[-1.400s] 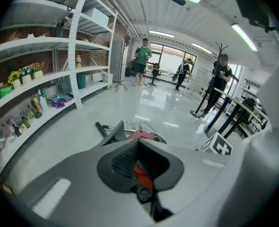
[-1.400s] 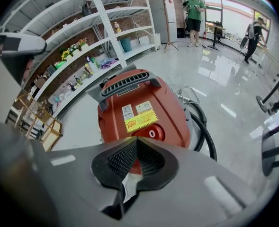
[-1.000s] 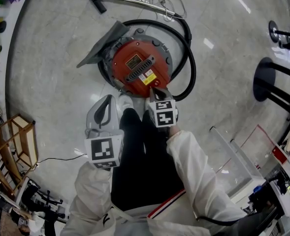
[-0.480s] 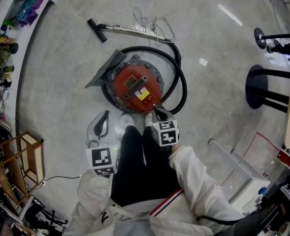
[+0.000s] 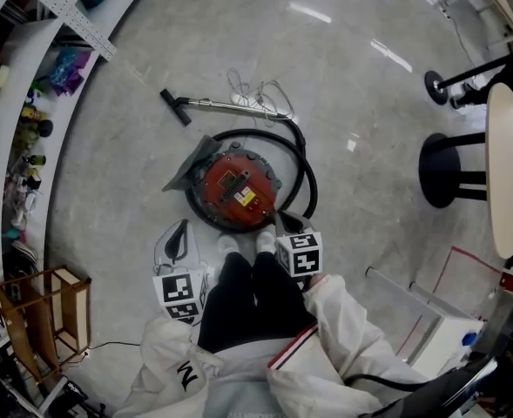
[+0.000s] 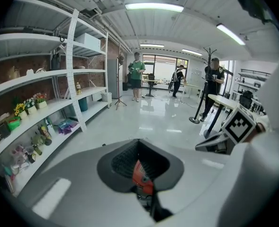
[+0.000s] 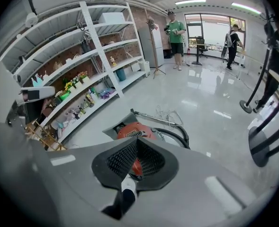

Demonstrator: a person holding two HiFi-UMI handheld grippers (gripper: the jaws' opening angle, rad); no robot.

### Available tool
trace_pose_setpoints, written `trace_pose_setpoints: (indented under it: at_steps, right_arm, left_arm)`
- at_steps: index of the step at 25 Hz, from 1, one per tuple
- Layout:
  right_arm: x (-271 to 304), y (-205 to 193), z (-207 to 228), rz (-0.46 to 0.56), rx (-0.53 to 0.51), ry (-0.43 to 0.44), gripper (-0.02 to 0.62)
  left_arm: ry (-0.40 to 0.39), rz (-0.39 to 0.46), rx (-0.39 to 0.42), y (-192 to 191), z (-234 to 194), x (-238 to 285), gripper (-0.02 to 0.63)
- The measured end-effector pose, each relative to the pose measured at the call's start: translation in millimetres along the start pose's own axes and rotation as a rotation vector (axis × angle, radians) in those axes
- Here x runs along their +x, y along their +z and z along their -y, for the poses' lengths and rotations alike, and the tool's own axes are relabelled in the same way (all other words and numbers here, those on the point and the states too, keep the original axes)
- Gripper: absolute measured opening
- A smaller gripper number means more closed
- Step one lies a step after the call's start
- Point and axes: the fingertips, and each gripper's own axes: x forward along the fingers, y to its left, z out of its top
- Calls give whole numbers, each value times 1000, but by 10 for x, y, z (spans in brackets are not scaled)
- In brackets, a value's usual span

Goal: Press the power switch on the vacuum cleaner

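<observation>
R tongs [image 5: 279,218] — near vac [image 5: 237,192] edge, floor [image 5: 369,103] open

A white jacket with long sleeves [image 5: 354,322] is worn, trimmed at the hem with a red and dark stripe [image 5: 293,353], over black trousers [image 5: 247,299] and white shoes [image 5: 228,245]. The left gripper [image 5: 180,226] and right gripper [image 5: 280,219] are cased in grey. Each is fitted with a black-and-white marker cube [image 5: 300,252]. The fingers [image 7: 120,161] are lined with black ribbed padding.

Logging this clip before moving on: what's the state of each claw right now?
Left claw: closed, holding nothing.
Right claw: closed, holding nothing.
</observation>
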Motion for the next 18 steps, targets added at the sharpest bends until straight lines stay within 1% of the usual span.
trace_pose_setpoints:
  at_steps: [5, 9, 11, 18]
  right_arm:
    - [-236, 227, -84, 34, -16, 13, 2]
    - [-426, 374, -179, 63, -34, 30, 2]
    - [-531, 441, -177, 81, -35, 31, 2]
    - [-902, 796, -125, 166, -26, 30, 2]
  left_arm:
    - [-18, 31, 8, 242, 105, -152, 0]
    - [-16, 45, 12, 340, 137, -288, 0]
    - [-11, 47, 16, 368, 133, -352, 0]
    - [6, 76, 47, 651, 30, -510, 0]
